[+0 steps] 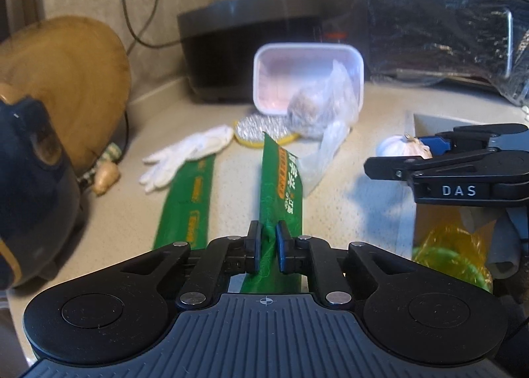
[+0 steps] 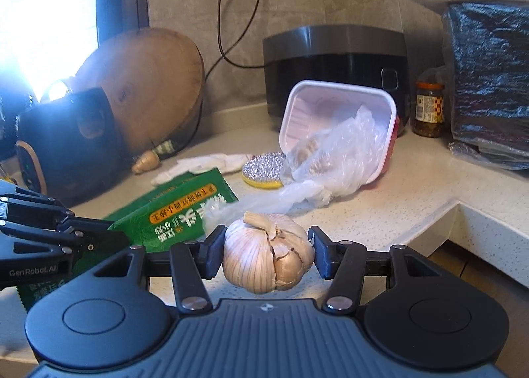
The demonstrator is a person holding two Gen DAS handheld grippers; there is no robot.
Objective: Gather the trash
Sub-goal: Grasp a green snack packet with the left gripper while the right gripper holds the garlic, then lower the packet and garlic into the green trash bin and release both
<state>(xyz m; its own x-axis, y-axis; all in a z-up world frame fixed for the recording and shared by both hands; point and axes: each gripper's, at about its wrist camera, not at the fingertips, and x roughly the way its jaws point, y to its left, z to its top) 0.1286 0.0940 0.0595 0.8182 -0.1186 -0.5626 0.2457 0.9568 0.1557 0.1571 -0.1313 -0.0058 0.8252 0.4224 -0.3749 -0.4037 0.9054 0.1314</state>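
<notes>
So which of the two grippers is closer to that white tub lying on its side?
Left, though only slightly, and that's a judgement. The left gripper, shut on the green packet, points at the white tub ahead. The right gripper, holding the garlic bulb, sits further off to the side.

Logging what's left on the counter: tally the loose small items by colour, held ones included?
Green: 1, printed green packet, in left gripper
White: 3, cloth glove, tipped plastic tray, garlic bulb, in right gripper
Clear: 1, crumpled plastic bag
Silver-yellow: 1, round scouring pad
Total: 6
</notes>
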